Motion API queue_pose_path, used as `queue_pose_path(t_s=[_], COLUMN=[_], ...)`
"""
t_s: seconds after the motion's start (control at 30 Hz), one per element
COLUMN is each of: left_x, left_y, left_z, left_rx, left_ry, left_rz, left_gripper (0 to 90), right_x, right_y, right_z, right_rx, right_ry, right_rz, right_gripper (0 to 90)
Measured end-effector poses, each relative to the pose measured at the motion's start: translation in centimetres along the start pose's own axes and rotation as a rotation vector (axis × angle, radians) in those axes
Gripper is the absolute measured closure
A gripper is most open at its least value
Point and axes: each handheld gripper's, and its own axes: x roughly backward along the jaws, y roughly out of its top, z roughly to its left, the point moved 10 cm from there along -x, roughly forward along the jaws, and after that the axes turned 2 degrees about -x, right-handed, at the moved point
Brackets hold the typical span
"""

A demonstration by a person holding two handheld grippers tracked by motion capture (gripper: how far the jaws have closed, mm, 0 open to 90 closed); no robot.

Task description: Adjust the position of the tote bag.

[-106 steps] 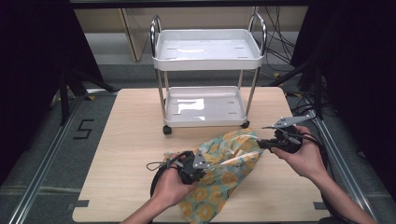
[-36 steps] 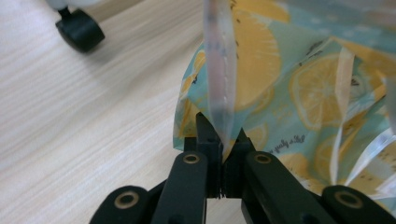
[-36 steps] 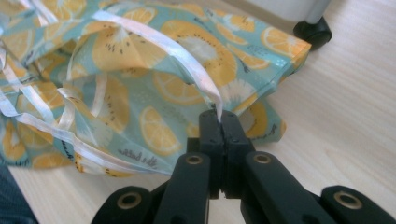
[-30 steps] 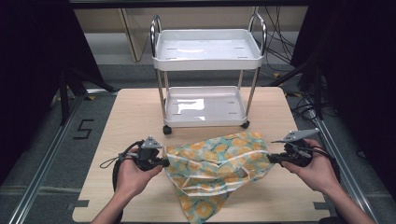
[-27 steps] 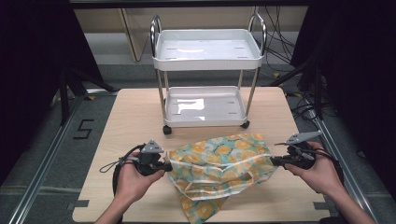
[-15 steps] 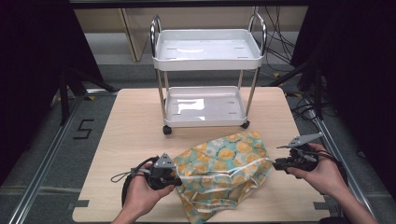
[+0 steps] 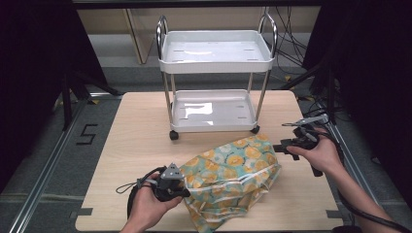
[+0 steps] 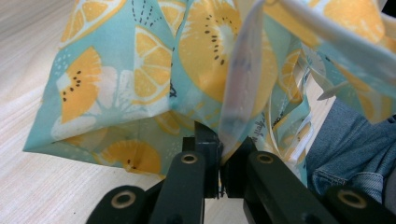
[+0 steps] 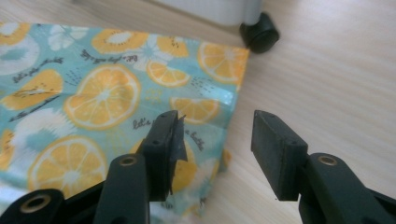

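Now | 1 bag (image 7: 233, 177) | 1 cart (image 7: 214, 77) | 2 grippers: L (image 7: 180, 193) clamped, R (image 7: 285, 145) open

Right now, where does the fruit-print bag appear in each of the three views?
High view: the fruit-print bag lies on the table's near half, between both hands.
Left gripper view: it fills the upper frame, a fold pinched in the left tool.
Right gripper view: upper left, beside the open right tool.
Shared landmark: the cart caster.
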Motion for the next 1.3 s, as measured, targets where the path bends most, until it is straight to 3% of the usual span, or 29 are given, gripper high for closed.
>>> queue_pose_path(t_s=[0.03,0.07,0.1,0.23,0.27,0.37,0.4,0.43,0.5,0.53,0.6,0.7,0.73,0.8,0.9,0.97,1.0,1.07,1.1,1.13,1.17,1.2,1.23,1.27,1.3], left_x=[0.0,-0.1,-0.1,-0.3,-0.4,-0.5,-0.6,-0.6,-0.7,-0.9,-1.0,-1.3,-1.4,-1.6,-1.8,-1.8,-2.0,-2.0,-2.1,-2.1,-2.1,-2.2,-2.2,-2.3,-2.3], left_y=[-0.1,-0.1,-0.2,-0.4,-0.5,-0.6,-0.7,-0.8,-1.0,-1.1,-1.1,-1.5,-1.5,-1.7,-1.8,-1.9,-1.9,-1.9,-1.8,-1.8,-1.8,-1.8,-1.8,-1.9,-1.9], left_z=[0.1,0.0,0.1,0.6,0.8,1.1,1.1,1.3,1.3,1.1,1.0,0.7,0.7,0.7,0.8,1.1,1.1,1.4,1.4,1.4,1.3,1.4,1.4,1.7,1.7], left_rx=[-0.014,0.020,-0.003,0.001,0.009,0.007,0.027,0.010,0.016,0.029,0.021,0.021,0.001,0.020,0.035,0.013,0.038,0.015,0.021,0.027,0.022,0.039,0.039,0.030,0.030], left_ry=[-0.006,0.000,-0.005,0.010,0.011,0.019,0.014,0.017,0.020,0.014,0.011,-0.001,-0.005,-0.002,-0.005,-0.004,0.000,0.011,0.011,0.012,0.005,0.008,0.008,0.016,0.016], left_rz=[0.012,0.003,0.010,0.015,0.019,0.020,0.023,0.028,0.033,0.033,0.037,0.050,0.056,0.058,0.057,0.071,0.064,0.073,0.064,0.065,0.070,0.066,0.066,0.070,0.070], left_gripper=[87.2,87.2,87.1,86.8,86.7,86.6,86.6,86.5,86.2,86.0,85.8,85.5,85.5,85.4,85.2,85.0,85.0,84.8,84.8,84.7,84.7,84.6,84.6,84.6,84.5], right_x=[0.0,-0.6,-1.2,-2.6,-3.0,-3.3,-3.4,-3.6,-3.7,-3.7,-4.1,-4.5,-4.8,-5.2,-5.6,-5.8,-5.9,-6.1,-6.3,-6.6,-6.5,-6.5,-6.5,-6.6,-6.6], right_y=[0.0,-0.2,-0.5,-0.8,-1.0,-0.9,-0.8,-0.5,-0.4,-0.7,-0.8,-1.1,-1.2,-1.7,-2.0,-2.3,-2.4,-2.5,-2.6,-2.7,-3.0,-3.0,-3.0,-3.1,-3.1], right_z=[0.0,0.4,0.4,0.3,0.5,0.7,0.9,1.2,1.0,0.9,0.9,0.8,0.8,0.9,0.9,1.0,1.1,0.9,1.0,0.9,1.3,1.2,1.2,1.2,1.2], right_rx=[0.000,-0.036,-0.039,-0.065,-0.089,-0.093,-0.112,-0.128,-0.111,-0.123,-0.150,-0.144,-0.149,-0.179,-0.162,-0.157,-0.163,-0.156,-0.149,-0.097,-0.114,-0.081,-0.081,-0.059,-0.059], right_ry=[0.000,0.019,0.028,0.061,0.088,0.106,0.107,0.123,0.119,0.124,0.138,0.146,0.153,0.157,0.143,0.144,0.149,0.126,0.126,0.121,0.124,0.121,0.121,0.113,0.113], right_rz=[0.000,0.022,0.048,0.058,0.072,0.062,0.058,0.033,0.025,0.064,0.057,0.062,0.058,0.083,0.083,0.097,0.104,0.100,0.102,0.099,0.124,0.116,0.116,0.121,0.121], right_gripper=[51.7,51.0,50.0,45.2,42.3,40.5,39.7,38.2,37.0,36.2,36.0,35.3,35.2,35.2,35.1,34.6,34.2,33.5,34.5,40.5,46.6,52.2,52.2,64.3,64.3])
